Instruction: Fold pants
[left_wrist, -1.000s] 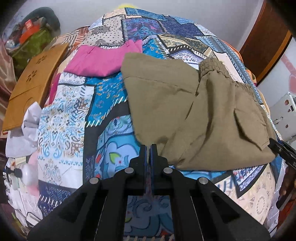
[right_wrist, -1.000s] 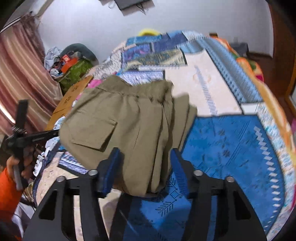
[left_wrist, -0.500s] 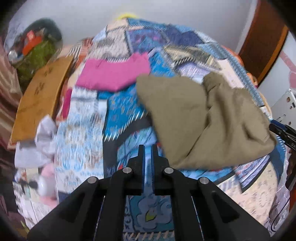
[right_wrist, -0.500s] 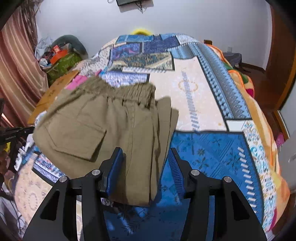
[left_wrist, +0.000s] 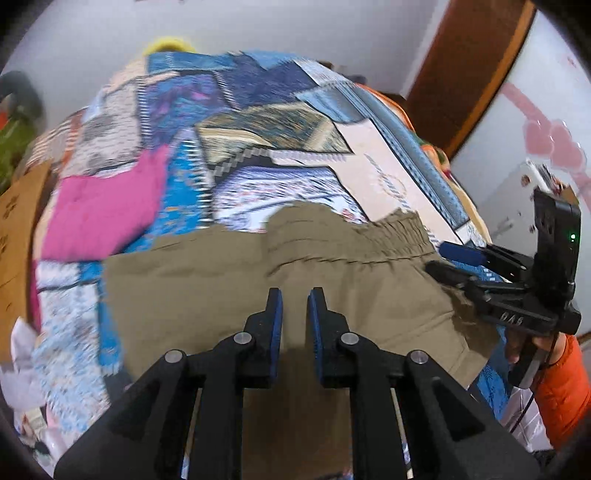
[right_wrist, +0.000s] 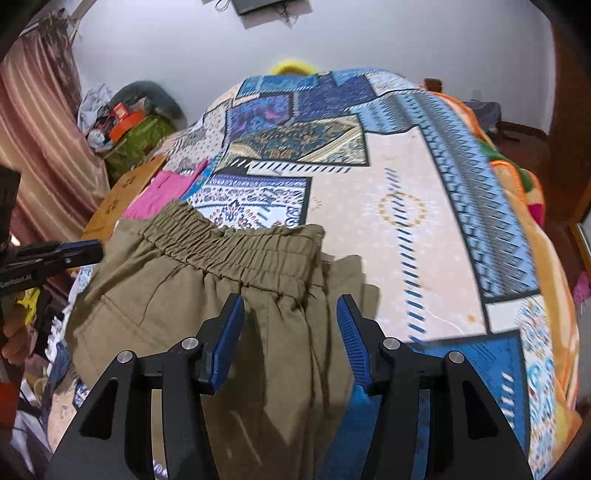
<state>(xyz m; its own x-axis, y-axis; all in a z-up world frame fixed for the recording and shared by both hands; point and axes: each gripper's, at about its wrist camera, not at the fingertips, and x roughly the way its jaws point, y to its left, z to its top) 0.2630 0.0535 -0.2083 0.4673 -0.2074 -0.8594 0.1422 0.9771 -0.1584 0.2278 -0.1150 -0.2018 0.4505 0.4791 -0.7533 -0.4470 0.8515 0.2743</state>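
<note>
hovering with jaws parted and gripping nothing, the left gripper (left_wrist: 294, 317) and right gripper (right_wrist: 290, 336) are sitting over the olive pants (right_wrist: 229, 314), lying partly folded on the patterned bedspread (right_wrist: 424, 221). next seems pinching an edge for another fold. leg ends are hiding below both cameras.

Bed under a patchwork spread, with two garments on it

The bed (right_wrist: 424, 206) wears a patterned cover of blue, cream and dark panels. The olive pants (right_wrist: 229, 295) lie across its near end, the elastic waistband toward the far side, one cargo pocket facing up. A pink garment (left_wrist: 99, 210) lies flat near the left edge, close beside the pants; whether the two touch cannot be told
</note>
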